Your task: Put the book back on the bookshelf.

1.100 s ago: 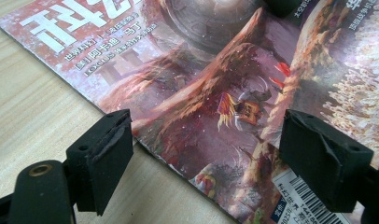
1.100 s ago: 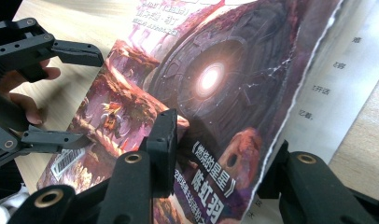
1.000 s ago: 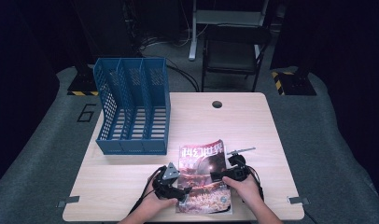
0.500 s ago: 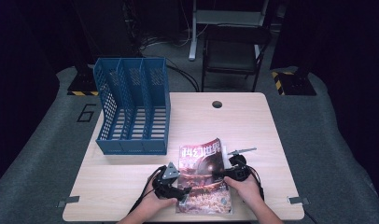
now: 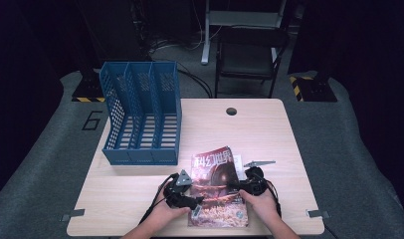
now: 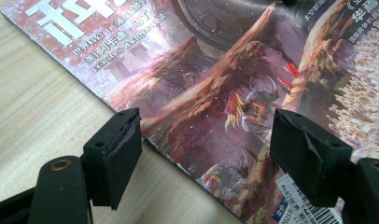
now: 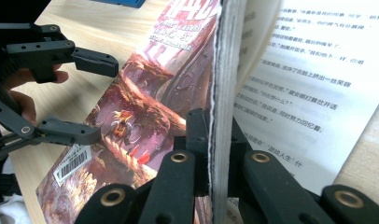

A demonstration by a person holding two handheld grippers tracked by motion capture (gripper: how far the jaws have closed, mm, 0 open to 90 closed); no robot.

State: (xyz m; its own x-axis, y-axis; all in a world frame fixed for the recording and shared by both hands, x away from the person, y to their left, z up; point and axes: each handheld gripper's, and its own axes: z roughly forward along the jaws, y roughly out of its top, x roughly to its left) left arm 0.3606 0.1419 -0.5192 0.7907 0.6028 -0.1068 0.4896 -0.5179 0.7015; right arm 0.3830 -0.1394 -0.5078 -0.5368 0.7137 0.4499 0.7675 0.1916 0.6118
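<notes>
A magazine (image 5: 217,184) with a red-brown cover and white Chinese title lies near the table's front edge. My right gripper (image 5: 237,188) is at its right edge. In the right gripper view its jaws (image 7: 215,126) have just closed on a thick bundle of cover and pages (image 7: 145,93), raised on edge over an open text page (image 7: 309,74). My left gripper (image 5: 196,200) is at the magazine's left edge. Its jaws (image 6: 206,135) stand open over the cover (image 6: 215,70) and have just been narrowing, with nothing pinched. The left gripper (image 7: 101,100) shows across the cover.
A blue three-slot file rack (image 5: 140,119) stands at the table's back left. The wooden table (image 5: 269,134) has a cable hole (image 5: 231,111) near its far edge. A black chair (image 5: 250,55) stands behind the table.
</notes>
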